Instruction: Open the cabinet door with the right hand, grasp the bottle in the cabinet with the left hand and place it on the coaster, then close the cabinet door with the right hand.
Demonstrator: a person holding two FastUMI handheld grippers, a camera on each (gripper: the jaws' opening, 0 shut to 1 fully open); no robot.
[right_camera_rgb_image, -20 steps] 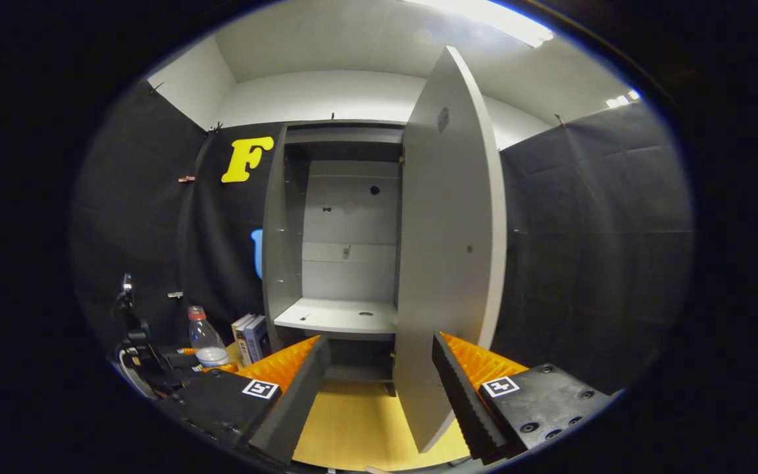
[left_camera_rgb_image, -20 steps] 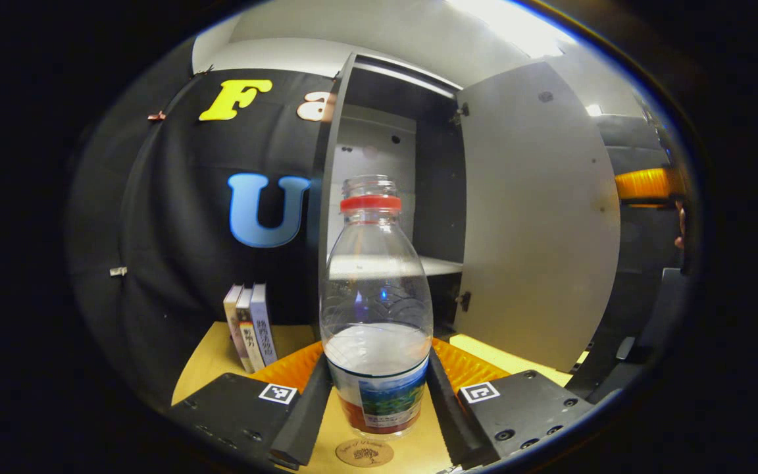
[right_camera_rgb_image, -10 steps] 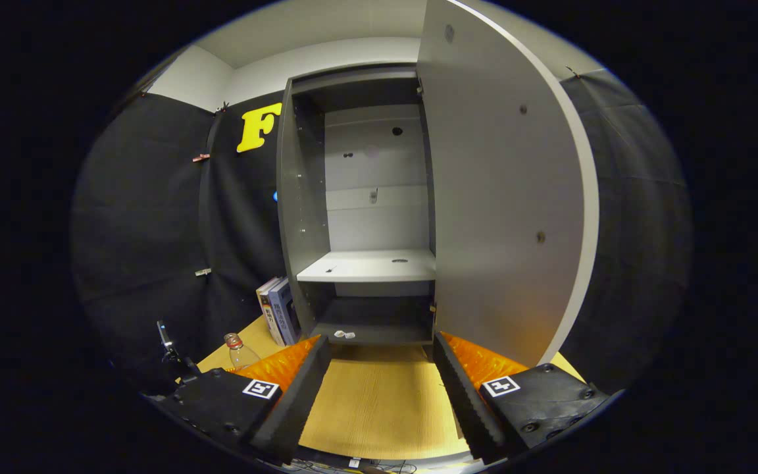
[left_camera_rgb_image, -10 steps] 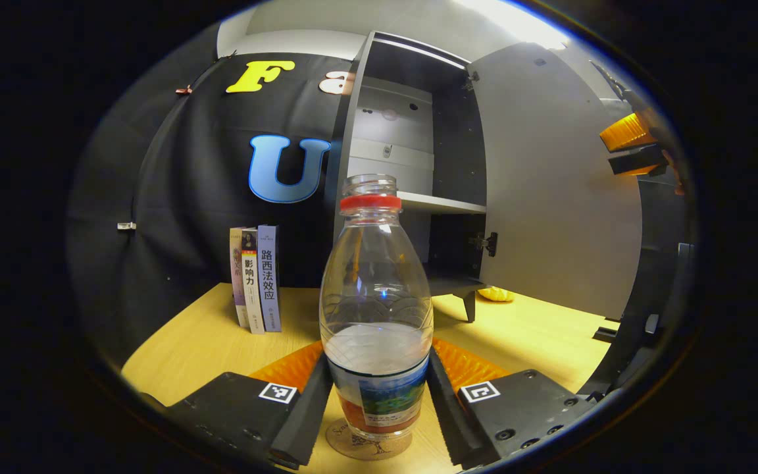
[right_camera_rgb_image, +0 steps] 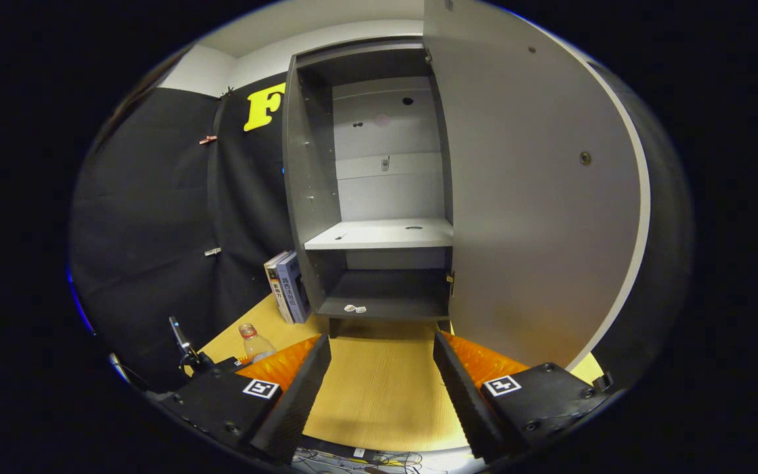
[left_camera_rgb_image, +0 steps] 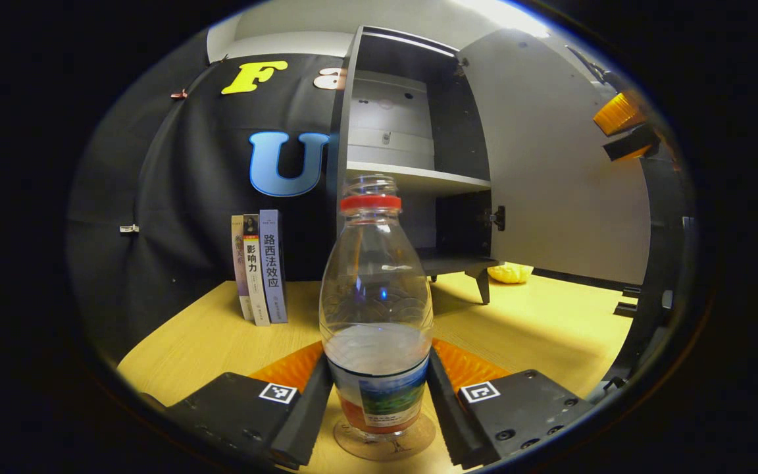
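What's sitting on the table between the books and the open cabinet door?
In the left gripper view, the bottle stands between the books and the cabinet door, nearer the camera, on the coaster, held by the left gripper.

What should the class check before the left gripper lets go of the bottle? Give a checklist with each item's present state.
1. Bottle upright: ok.
2. Bottle base over the coaster: ok.
3. Base fully resting on the coaster: cannot tell.
4. Left gripper fingers pressing both bottle sides: ok.
5. Cabinet door open, ready for closing: ok.
6. Right gripper open and holding nothing: ok.
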